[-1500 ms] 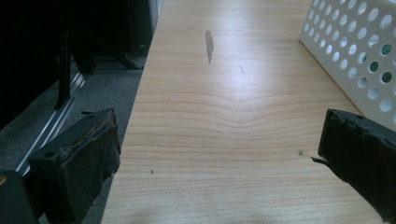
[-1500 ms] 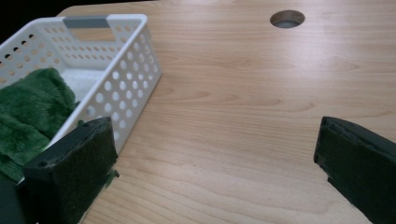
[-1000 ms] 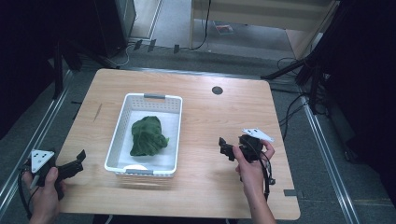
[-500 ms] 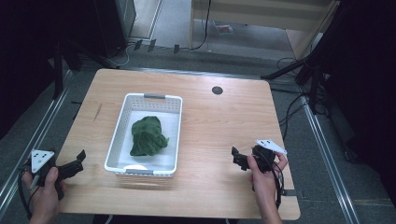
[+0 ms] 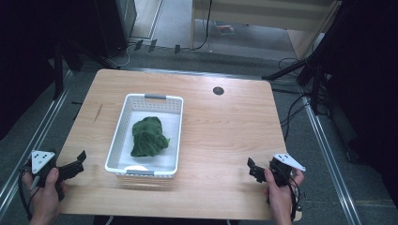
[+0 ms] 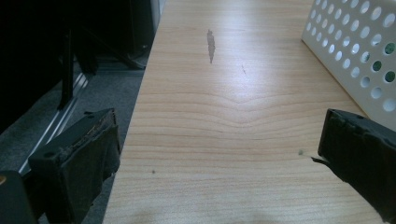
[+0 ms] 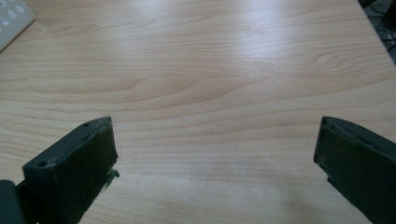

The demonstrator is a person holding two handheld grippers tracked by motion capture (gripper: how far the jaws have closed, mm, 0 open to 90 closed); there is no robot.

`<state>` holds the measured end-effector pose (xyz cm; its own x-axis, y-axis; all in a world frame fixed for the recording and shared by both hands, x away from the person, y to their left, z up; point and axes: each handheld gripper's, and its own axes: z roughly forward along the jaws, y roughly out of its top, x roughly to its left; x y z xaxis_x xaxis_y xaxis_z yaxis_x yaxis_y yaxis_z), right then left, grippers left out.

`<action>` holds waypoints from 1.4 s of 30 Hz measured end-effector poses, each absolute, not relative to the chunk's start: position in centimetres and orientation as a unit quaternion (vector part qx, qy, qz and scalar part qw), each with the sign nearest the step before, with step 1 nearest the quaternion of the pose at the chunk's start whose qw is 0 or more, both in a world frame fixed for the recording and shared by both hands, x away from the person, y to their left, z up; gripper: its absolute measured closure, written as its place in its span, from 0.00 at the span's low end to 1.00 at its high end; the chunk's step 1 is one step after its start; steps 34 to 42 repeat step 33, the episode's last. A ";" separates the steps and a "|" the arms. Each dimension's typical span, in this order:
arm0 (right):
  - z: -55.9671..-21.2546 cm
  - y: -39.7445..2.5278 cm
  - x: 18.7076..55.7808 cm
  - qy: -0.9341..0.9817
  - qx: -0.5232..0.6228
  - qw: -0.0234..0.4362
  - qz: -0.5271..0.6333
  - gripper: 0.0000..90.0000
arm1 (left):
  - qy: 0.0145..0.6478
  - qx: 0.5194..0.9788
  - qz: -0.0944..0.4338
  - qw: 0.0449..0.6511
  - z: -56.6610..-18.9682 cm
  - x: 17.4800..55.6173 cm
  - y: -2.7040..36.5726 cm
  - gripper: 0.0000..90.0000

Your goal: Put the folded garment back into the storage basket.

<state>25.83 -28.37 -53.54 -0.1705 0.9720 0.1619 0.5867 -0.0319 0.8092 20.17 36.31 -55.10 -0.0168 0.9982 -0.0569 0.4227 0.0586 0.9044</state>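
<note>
Table: The wood table [image 5: 220, 126] is light brown. It has a small dark round hole [image 5: 218, 90] near the far edge.

Basket: The white basket [image 5: 123, 133] sits on the left half of the table. It has little round holes in its walls and a grey handle at each short end.

Cloth: The green cloth [image 5: 148, 136] lies in a bunch inside the basket, about in the middle. Nothing touches it.

Left claw: The left claw [image 5: 77, 162] is at the near left corner of the table, just beside the basket's near corner but not touching it. A hand [image 5: 44, 192] holds it. Its jaws are wide apart and hold nothing. In the left gripper view the bare wood lies between the two black jaws, and the basket wall [image 6: 357, 51] is at the upper right.

Right claw: The right claw [image 5: 254, 169] is near the front edge of the table on the right side, well apart from the basket. A hand [image 5: 279, 192] holds it. Its jaws are wide apart and hold nothing. In the right gripper view there is bare wood between the jaws, and a corner of the basket [image 7: 11, 18] peeks in at the top left.

Floor: Grey floor [image 5: 169, 28] with black cables lies past the far edge of the table.
</note>
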 end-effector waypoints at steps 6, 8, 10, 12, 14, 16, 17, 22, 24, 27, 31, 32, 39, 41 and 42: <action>-53.7 -29.5 25.1 0.647 0.595 0.250 0.406 0.00 | 0.612 0.581 0.366 0.393 -55.1 20.2 36.3 0.00; -53.7 -30.2 24.7 0.643 0.597 0.254 0.406 0.00 | 0.612 0.581 0.366 0.393 -55.1 20.2 36.3 0.00; -53.8 -30.4 24.6 0.641 0.599 0.254 0.407 0.00 | 0.612 0.581 0.366 0.393 -55.1 20.2 36.3 0.00; -54.0 -31.1 24.3 0.636 0.602 0.251 0.412 0.00 | 0.612 0.581 0.366 0.393 -55.1 20.2 36.3 0.00; -54.1 -31.3 24.2 0.637 0.599 0.253 0.414 0.00 | 0.612 0.580 0.366 0.392 -55.1 20.2 36.3 0.00; -54.2 -31.7 24.0 0.634 0.599 0.255 0.418 0.00 | 0.612 0.580 0.366 0.393 -55.1 20.2 36.3 0.00; -54.3 -31.8 23.9 0.633 0.599 0.254 0.420 0.01 | 0.612 0.580 0.366 0.393 -55.1 20.2 36.3 0.00; -54.7 -32.4 23.4 0.626 0.600 0.267 0.419 0.05 | 0.613 0.580 0.365 0.394 -55.1 20.2 36.3 0.00; -54.7 -32.7 23.3 0.621 0.595 0.271 0.432 0.06 | 0.613 0.581 0.364 0.393 -55.1 20.2 36.3 0.00; -54.7 -32.7 23.3 0.626 0.597 0.263 0.427 0.12 | 0.613 0.581 0.363 0.394 -55.1 20.2 36.3 0.00; -54.7 -32.7 23.3 0.618 0.608 0.270 0.419 0.15 | 0.613 0.581 0.361 0.396 -55.1 20.2 36.3 0.00; -54.7 -32.7 23.3 0.618 0.608 0.270 0.419 0.15 | 0.613 0.581 0.361 0.396 -55.1 20.2 36.3 0.00; -54.7 -33.0 23.3 0.612 0.611 0.265 0.427 0.15 | 0.612 0.582 0.361 0.395 -55.1 20.2 36.4 0.00; -54.7 -33.0 23.3 0.612 0.611 0.265 0.427 0.15 | 0.612 0.582 0.361 0.395 -55.1 20.2 36.4 0.00; -54.7 -33.0 23.3 0.612 0.611 0.265 0.427 0.15 | 0.612 0.582 0.361 0.395 -55.1 20.2 36.4 0.00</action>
